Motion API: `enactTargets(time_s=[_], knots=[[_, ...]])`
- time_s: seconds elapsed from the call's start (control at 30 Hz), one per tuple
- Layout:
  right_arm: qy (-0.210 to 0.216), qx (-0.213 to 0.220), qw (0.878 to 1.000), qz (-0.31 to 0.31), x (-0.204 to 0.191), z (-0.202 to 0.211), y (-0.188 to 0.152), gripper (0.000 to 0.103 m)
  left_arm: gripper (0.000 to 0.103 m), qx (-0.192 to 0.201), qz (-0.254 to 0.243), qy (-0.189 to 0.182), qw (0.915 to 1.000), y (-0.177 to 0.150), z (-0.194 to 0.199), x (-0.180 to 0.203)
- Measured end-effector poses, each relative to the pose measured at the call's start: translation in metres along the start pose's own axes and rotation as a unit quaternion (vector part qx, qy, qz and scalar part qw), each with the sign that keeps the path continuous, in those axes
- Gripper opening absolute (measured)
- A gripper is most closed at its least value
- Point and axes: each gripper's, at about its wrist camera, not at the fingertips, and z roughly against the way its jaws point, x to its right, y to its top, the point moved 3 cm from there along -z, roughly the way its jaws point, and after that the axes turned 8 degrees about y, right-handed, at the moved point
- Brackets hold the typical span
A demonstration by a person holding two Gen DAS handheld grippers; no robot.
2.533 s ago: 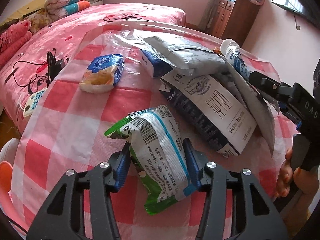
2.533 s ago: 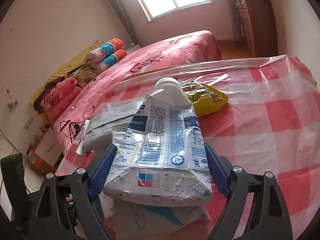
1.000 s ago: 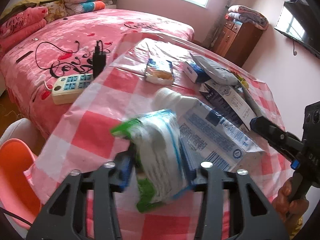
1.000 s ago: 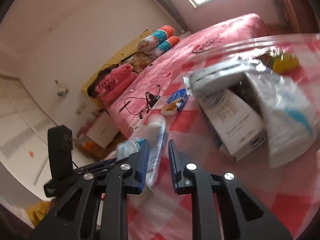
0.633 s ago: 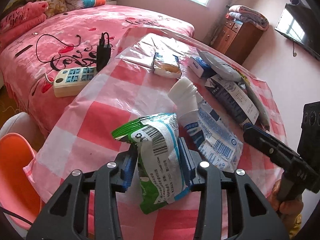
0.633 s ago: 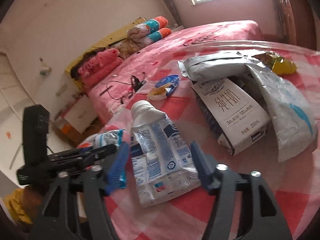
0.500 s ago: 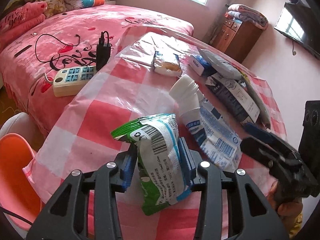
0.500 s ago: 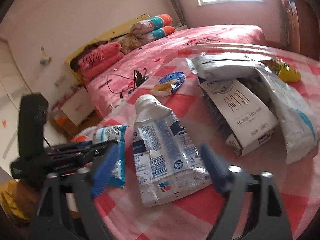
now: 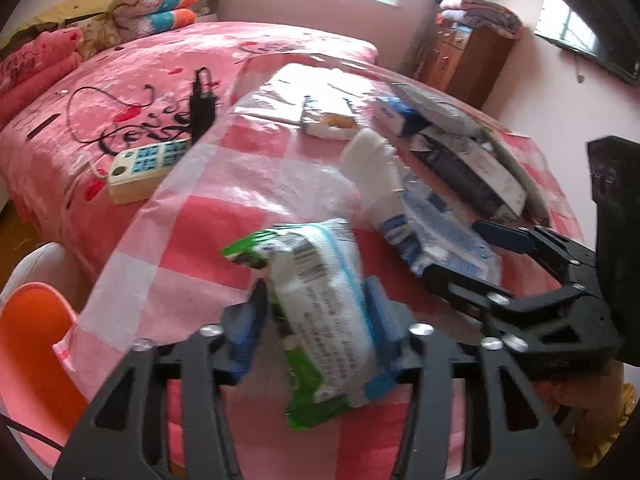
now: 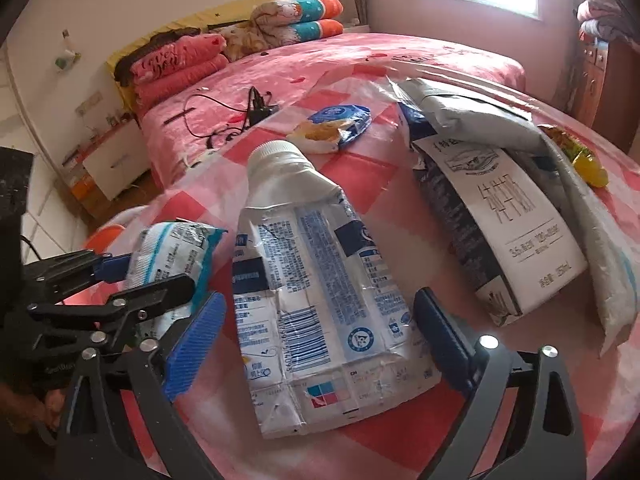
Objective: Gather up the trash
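The left hand-held gripper (image 9: pixel 316 320) is clamped on a green and white wrapper (image 9: pixel 320 312), held above the near edge of the checked worktop (image 9: pixel 224 184). The right hand-held gripper (image 10: pixel 320 336) stands wide, its blue pads on either side of a flattened milk carton (image 10: pixel 320 292) lying on the worktop, without gripping it. Ahead and to its right lies a larger white carton (image 10: pixel 508 236); a blue biscuit packet (image 10: pixel 332 126) sits farther ahead.

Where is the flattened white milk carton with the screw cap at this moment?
In the right wrist view the flattened milk carton lies on the checkered table, between the open fingers of the right hand-held gripper, cap pointing toward the bed.
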Motion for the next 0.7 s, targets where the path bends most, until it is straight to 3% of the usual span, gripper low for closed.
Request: enactTargets(time_s=[0.07, 0.2, 0.27, 0.37, 0.43, 0.5, 0.6, 0.7], knots=[[-0.017, 0.003, 1.000, 0.001, 0.000, 0.001, 0.001, 0.068, 0.045, 0.007, -0.009, 0.007, 0.9999, -0.001, 0.001, 0.003], [-0.012, 0.006, 1.000, -0.007, 0.004, 0.004, 0.000, 0.061, 0.042, 0.006, 0.006, -0.007, 0.9999, -0.002, 0.004, -0.004], [-0.012, 0.009, 1.000, -0.010, 0.004, 0.006, -0.001, 0.051, 0.042, 0.006, 0.010, -0.009, 0.9999, -0.002, 0.005, -0.007], [-0.009, 0.006, 1.000, -0.021, 0.005, 0.008, -0.001, 0.050, 0.041, 0.007, 0.017, -0.009, 0.9998, -0.004, 0.009, -0.013], [-0.004, 0.002, 1.000, -0.021, 0.003, 0.008, 0.000, 0.057, 0.041, 0.008, 0.023, -0.011, 0.9996, -0.006, 0.013, -0.018], [0.004, -0.004, 1.000, -0.016, -0.002, 0.006, 0.002, 0.084, 0.041, 0.013, 0.026, -0.010, 0.9995, -0.006, 0.017, -0.025], [-0.005, -0.007, 1.000, 0.007, -0.016, 0.002, 0.007, 0.091, 0.041, 0.020, 0.033, -0.009, 0.9992, -0.004, 0.024, -0.034], [-0.025, -0.022, 0.999, 0.028, -0.027, -0.010, 0.011, 0.093, 0.041, 0.027, 0.038, -0.007, 0.9989, -0.002, 0.031, -0.043]])
